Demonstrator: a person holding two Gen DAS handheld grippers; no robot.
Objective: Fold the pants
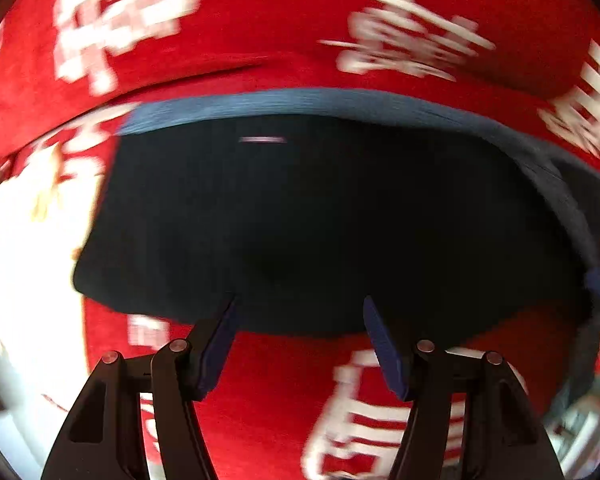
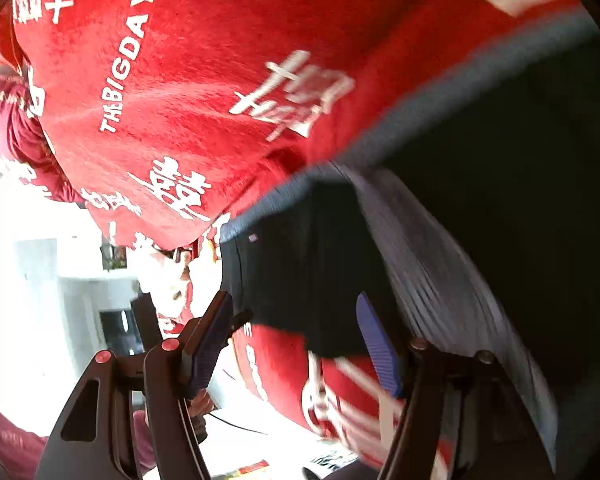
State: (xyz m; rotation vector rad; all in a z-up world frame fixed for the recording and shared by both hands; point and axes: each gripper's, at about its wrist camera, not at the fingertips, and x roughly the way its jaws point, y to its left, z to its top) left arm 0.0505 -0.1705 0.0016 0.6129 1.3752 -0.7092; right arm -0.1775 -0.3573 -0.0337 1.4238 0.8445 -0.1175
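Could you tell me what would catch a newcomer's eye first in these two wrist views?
First the bright red cloth with white printed characters, which fills both views as the surface under everything. Against it lie the dark navy pants, filling the middle of the left view, with a lighter blue ribbed waistband along their top edge. Low in each view stand open blue-padded fingers: the left gripper at the pants' near edge, the right gripper over a corner of them.

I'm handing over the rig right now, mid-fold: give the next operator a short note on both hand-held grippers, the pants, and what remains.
Left hand-held gripper: open, empty, above the near edge of the dark pants.
Right hand-held gripper: jaws apart, a dark fold between them, pads not pressing.
Pants lie on the red blanket, grey-blue band at the far edge.
Done: cannot tell; frames are blurred.
Left: grip an edge, fold.
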